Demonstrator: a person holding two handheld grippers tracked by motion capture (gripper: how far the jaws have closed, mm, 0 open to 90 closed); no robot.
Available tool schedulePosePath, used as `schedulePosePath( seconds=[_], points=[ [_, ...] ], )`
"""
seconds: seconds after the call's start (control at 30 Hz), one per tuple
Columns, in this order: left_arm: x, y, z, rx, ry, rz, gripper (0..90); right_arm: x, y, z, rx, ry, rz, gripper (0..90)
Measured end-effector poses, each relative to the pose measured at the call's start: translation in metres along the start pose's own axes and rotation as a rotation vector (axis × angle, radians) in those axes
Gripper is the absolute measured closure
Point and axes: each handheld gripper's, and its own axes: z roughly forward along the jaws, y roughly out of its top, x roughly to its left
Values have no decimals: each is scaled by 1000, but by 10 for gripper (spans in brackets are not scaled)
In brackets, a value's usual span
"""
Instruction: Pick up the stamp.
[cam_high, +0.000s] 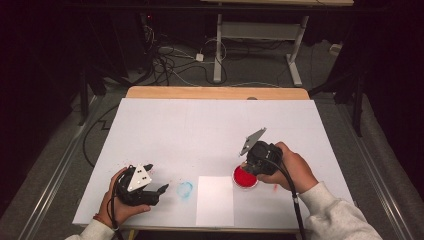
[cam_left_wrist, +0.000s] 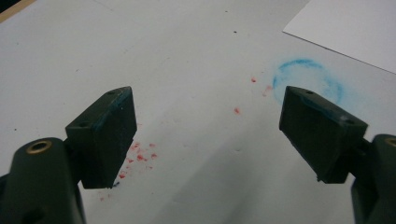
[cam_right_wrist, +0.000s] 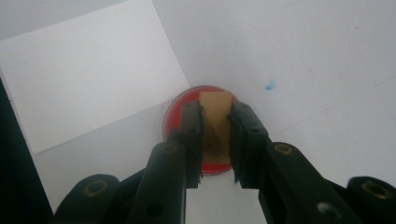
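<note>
Right claw (cam_right_wrist: 216, 140) clamped on a tan wooden block (cam_right_wrist: 215, 122), which we see pressed onto the red ink pad (cam_high: 245, 177) directly beneath it. White paper sheet (cam_high: 215, 200) lies just beside. Left claw (cam_left_wrist: 210, 135) held wide apart over the desk (cam_high: 200, 125), blue ring smear (cam_left_wrist: 308, 79) just ahead.

paper sheet (cam_high: 215, 200) between ring stain (cam_high: 185, 189), dish (cam_high: 245, 177)
</note>
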Motion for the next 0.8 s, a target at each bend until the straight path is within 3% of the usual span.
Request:
schedulePosePath(
  seconds=[0.17,0.27,0.37,0.6,0.8],
  points=[
    [0,0,0,2,0,0,184,-2,0,-1,1,-1,4,765],
    [0,0,0,3,0,-2,184,-3,-1,8,22,6,0,765],
    [1,0,0,0,4,11,184,-4,-4,27,77,19,5,765],
    [0,-1,1,12,4,2,184,-6,-9,50,124,41,18,765],
    [0,-1,1,13,1,4,184,-4,-8,56,143,49,24,766]
  ],
)
